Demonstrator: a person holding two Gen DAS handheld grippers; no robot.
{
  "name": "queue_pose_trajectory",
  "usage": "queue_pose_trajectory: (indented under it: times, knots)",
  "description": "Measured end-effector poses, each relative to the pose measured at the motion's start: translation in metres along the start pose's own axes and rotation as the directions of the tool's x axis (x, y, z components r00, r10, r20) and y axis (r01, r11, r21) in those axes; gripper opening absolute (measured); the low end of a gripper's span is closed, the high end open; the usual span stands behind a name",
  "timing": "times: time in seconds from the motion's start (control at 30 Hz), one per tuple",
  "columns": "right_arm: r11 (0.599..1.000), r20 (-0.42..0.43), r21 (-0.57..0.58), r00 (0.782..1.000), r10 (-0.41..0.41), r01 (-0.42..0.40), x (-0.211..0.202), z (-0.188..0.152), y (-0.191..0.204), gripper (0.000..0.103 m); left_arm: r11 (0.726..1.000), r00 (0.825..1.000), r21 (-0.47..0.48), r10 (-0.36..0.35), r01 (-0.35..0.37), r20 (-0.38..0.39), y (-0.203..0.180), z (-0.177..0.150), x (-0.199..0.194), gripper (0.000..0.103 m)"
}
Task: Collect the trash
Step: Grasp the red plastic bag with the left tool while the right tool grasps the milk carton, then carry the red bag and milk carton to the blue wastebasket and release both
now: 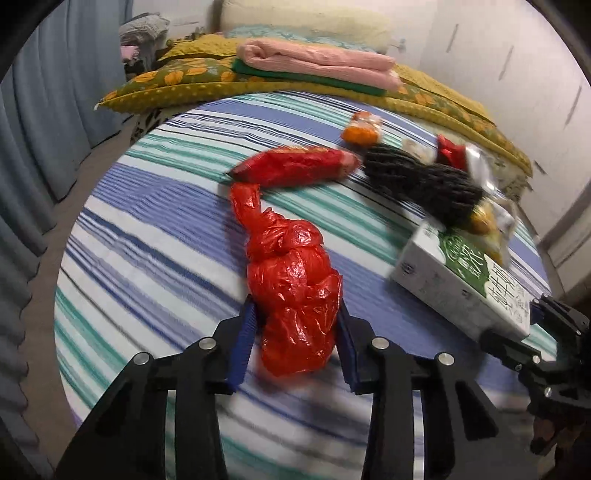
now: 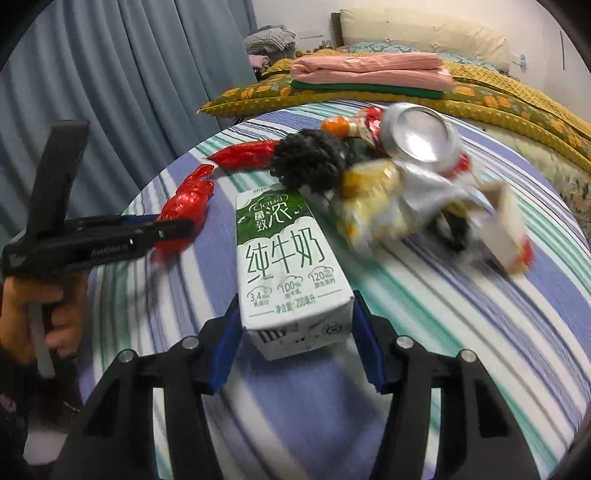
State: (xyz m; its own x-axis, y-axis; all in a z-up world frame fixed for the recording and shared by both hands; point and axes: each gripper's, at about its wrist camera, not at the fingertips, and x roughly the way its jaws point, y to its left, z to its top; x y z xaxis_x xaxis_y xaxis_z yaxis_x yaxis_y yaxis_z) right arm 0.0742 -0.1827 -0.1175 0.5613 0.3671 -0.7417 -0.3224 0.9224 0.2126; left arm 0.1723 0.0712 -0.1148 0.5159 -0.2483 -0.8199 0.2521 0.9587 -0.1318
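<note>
Trash on striped bed [image 1: 155, 206]: left gripper [image 1: 295, 328] clamps red bag [image 1: 295, 288], right gripper [image 2: 295, 325] brackets milk carton [image 2: 284, 258], pad contact unclear. Risk: thin plastic slips; can [image 2: 417, 136] pile at 1 o'clock topples if carton drags.

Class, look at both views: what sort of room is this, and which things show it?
Most likely a bedroom: a bed with a striped sheet, patterned pillows near a padded headboard, and blue curtains.

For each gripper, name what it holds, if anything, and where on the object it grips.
Left gripper: red plastic bag, fingers against its bulging lower end. Right gripper: milk carton, fingers at its near end.
</note>
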Motion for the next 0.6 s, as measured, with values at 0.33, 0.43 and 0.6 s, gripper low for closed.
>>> queue_pose_trajectory:
  times: [0.33,0.43,0.6]
  knots:
    - [0.998,-0.067,-0.018,0.996,-0.054,0.053,-0.046,-0.063,0.003,0.058,0.981,0.995,0.163,-0.095,0.101,-0.043,-0.045,-0.076,-0.038,0.051]
    - [0.998,-0.064,-0.028,0.996,-0.066,0.064,-0.048,-0.057,0.001,0.08,0.985,0.993,0.129,-0.113,0.118,-0.046,-0.042,-0.075,-0.043,0.058]
    - [0.996,-0.079,-0.074,0.996,-0.051,0.046,-0.045,-0.031,0.007,0.08,0.989,0.996,0.122,-0.077,0.082,-0.05,-0.049,-0.065,-0.038,0.06]
